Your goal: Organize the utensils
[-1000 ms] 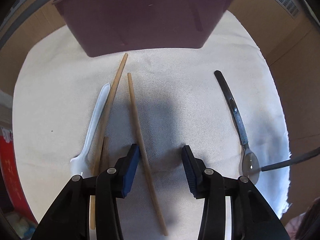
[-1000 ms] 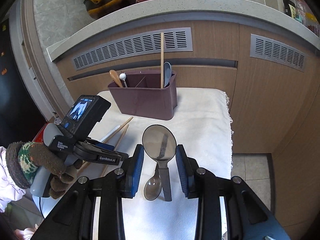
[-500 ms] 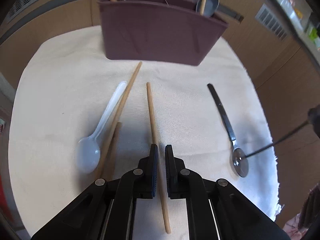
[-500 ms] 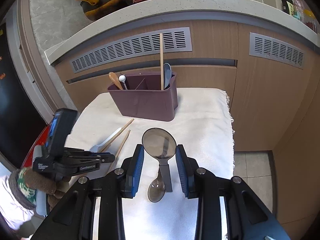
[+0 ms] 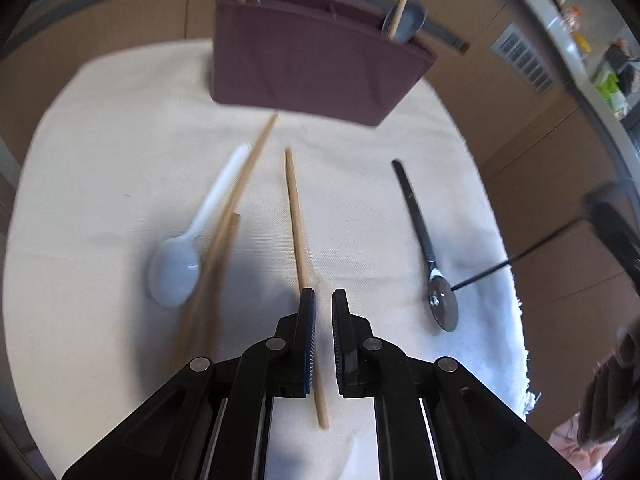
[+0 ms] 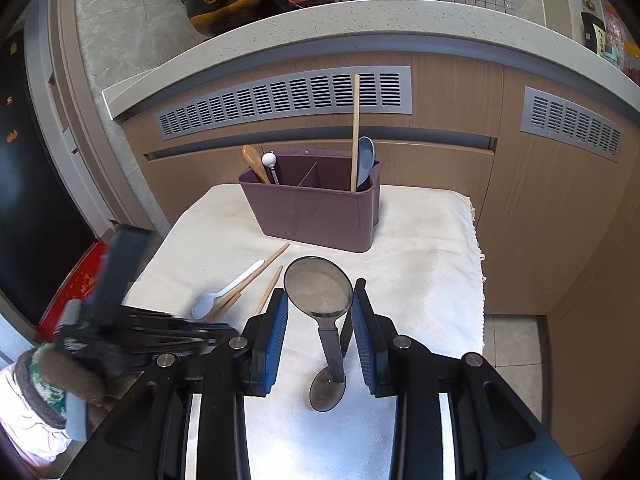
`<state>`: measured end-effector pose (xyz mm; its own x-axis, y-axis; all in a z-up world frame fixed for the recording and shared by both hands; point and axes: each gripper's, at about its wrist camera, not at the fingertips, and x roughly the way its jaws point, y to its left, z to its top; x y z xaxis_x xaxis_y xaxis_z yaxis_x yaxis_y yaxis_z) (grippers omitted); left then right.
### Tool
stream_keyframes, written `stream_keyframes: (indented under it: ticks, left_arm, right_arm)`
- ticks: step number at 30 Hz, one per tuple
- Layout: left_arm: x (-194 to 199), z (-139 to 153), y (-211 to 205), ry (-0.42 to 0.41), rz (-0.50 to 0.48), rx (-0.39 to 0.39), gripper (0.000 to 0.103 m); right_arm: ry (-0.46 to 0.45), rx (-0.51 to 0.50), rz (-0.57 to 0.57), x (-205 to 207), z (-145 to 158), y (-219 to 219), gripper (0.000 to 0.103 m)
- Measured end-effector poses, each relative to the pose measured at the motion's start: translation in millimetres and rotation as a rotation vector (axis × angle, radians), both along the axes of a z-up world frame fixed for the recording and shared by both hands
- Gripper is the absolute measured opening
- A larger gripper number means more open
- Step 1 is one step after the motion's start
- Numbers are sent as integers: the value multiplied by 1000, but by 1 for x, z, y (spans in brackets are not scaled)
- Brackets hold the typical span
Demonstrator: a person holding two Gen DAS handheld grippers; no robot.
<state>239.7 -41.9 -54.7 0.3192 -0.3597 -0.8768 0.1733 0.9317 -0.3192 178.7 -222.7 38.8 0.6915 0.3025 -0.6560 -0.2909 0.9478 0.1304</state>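
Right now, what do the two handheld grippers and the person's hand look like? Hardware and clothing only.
Left gripper: matte black plastic linkage arms with silver pivot pins, and blue ridged pads on the two fingers. Right gripper: the same black build and silver pins, with brighter blue ribbed pads. In the right wrist view, the left gripper's grey handle is held by a hand in a brown knit glove with a green-patterned cuff over a pale pink sleeve.

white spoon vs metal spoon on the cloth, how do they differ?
The white spoon is pale plastic; the metal spoon has a shiny bowl and dark handle. The white spoon lies left of the left gripper, touching chopsticks; the metal spoon lies alone on the right. Both lie flat on the cloth, handles toward the holder.
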Motion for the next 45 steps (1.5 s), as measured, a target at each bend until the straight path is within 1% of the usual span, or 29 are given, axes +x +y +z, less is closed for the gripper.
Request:
stream_keyframes:
  ticks: [1,3,5,7,10,13,15,17,19,21,22,23,25,26,27,29,31,34,35,37,38,39,41,43,45]
  left_arm:
    - [9,-6,-4,32,9,25,9]
    - [25,-13,-11,63,25,71,10]
    - [37,-17,-18,68,33,135,10]
    - [44,-16,-27,57,27,187,10]
    - [49,-14,-38,59,26,252,11]
    - [46,-11,-44,48,-11,271,16]
    - [47,-15,-46,58,-18,295,18]
    - [49,-16,-48,45,-24,298,18]
    - [50,-16,-48,22,-22,273,17]
    - [47,-16,-47,-23,-17,253,14]
    - [42,-16,-46,-48,-18,241,7]
    - [34,-16,-43,-75,-20,217,6]
    - [20,-14,-34,-113,-8,165,6]
    - [9,-11,-24,-141,12,115,6]
    - [1,-7,-17,-164,28,84,6]
    - [-17,8,-5,-247,59,42,6]
    - [-39,31,3,-363,87,20,6]
    - [-52,67,10,-490,116,1,6]
    - [-40,85,20,-526,126,-13,6]
    - [-37,109,29,-573,130,-47,6]
    - [-35,126,33,-604,128,-55,6]
    - [-31,145,34,-646,132,-63,6]
    - [-10,179,29,-728,132,-75,6]
    - [2,203,27,-803,133,-97,6]
    - [15,222,25,-887,141,-125,6]
  right_arm:
    - [-3,-3,0,0,1,1,31]
    - [-12,-10,2,-3,2,1,31]
    - [-17,-13,3,-4,2,-1,31]
    - [-21,-16,1,-5,2,-2,31]
    - [-23,-14,0,-6,1,-5,31]
    - [-26,-14,2,-8,-1,-8,31]
    - [-28,-16,-2,-8,-1,-10,31]
    - [-27,-6,-9,-8,-2,-13,31]
    - [-25,9,-11,-8,-2,-16,31]
    - [-27,18,-19,-8,-2,-18,31]
    - [-28,24,-21,-9,-2,-19,31]
    - [-30,29,-23,-10,-2,-20,31]
    - [-36,28,-29,-11,-2,-21,31]
    - [-40,24,-33,-12,-1,-21,31]
    - [-44,23,-36,-13,0,-21,31]
    - [-51,22,-35,-14,3,-18,31]
    - [-68,18,-34,-14,8,-15,30]
    - [-102,19,-25,-13,20,-7,30]
    - [-115,19,-21,-13,25,-4,30]
    - [-158,23,-16,-10,43,0,30]
    - [-178,24,-12,-7,53,2,30]
    - [-203,24,-14,-3,65,4,30]
    - [-262,21,-20,8,93,9,30]
    - [-317,35,-23,22,119,12,30]
    - [-370,48,-30,37,138,15,30]
